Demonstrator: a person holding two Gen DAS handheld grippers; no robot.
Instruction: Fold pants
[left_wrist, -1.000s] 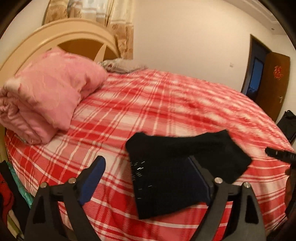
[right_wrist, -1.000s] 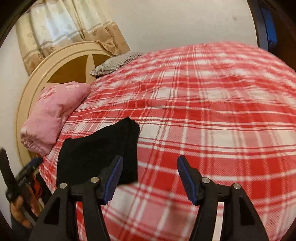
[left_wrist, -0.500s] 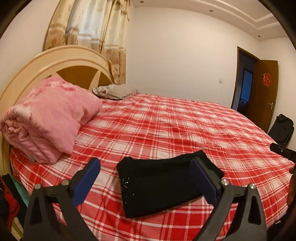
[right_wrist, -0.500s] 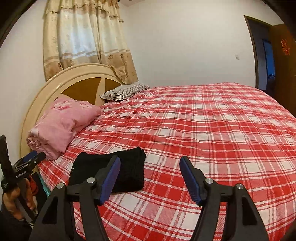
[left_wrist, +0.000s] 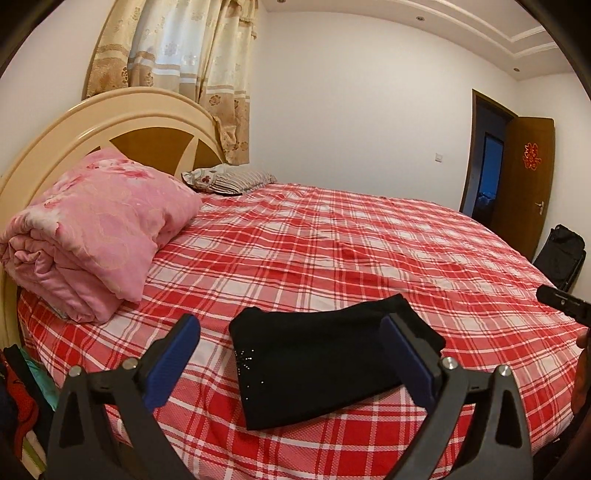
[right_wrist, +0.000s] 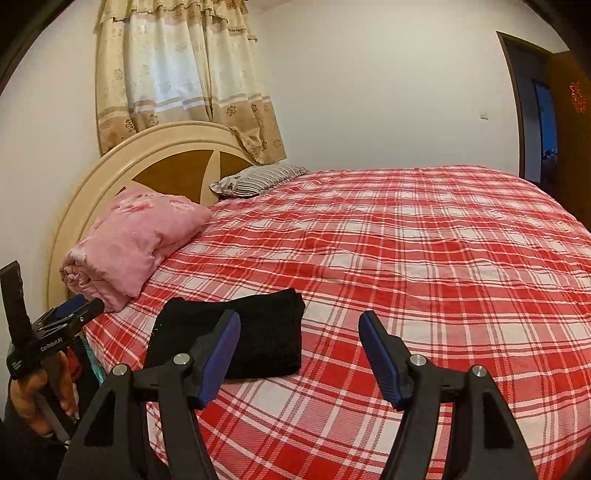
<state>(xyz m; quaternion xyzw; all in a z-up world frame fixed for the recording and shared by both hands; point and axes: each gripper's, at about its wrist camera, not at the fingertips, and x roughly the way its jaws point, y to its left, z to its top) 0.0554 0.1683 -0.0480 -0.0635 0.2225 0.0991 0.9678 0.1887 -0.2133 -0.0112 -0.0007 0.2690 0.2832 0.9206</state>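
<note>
Black pants (left_wrist: 314, 358) lie folded into a compact rectangle near the front edge of the bed, with small sparkly studs on one corner. In the right wrist view the same pants (right_wrist: 266, 332) sit to the left. My left gripper (left_wrist: 291, 345) is open and held back above the bed edge, nothing between its blue pads. My right gripper (right_wrist: 299, 338) is open too, off to the right of the pants, apart from them. The left gripper (right_wrist: 64, 319) shows at the left edge of the right wrist view, held in a hand.
The bed's red plaid sheet (left_wrist: 369, 251) stretches wide behind the pants. A folded pink quilt (left_wrist: 96, 229) and a striped pillow (left_wrist: 229, 179) lie by the headboard (left_wrist: 110, 125). A door (left_wrist: 524, 184) and a black bag (left_wrist: 561, 254) stand at the right.
Both grippers have drawn back and tilted up from the pants, so more of the room shows. The folded pants stay where they lay on the bed.
</note>
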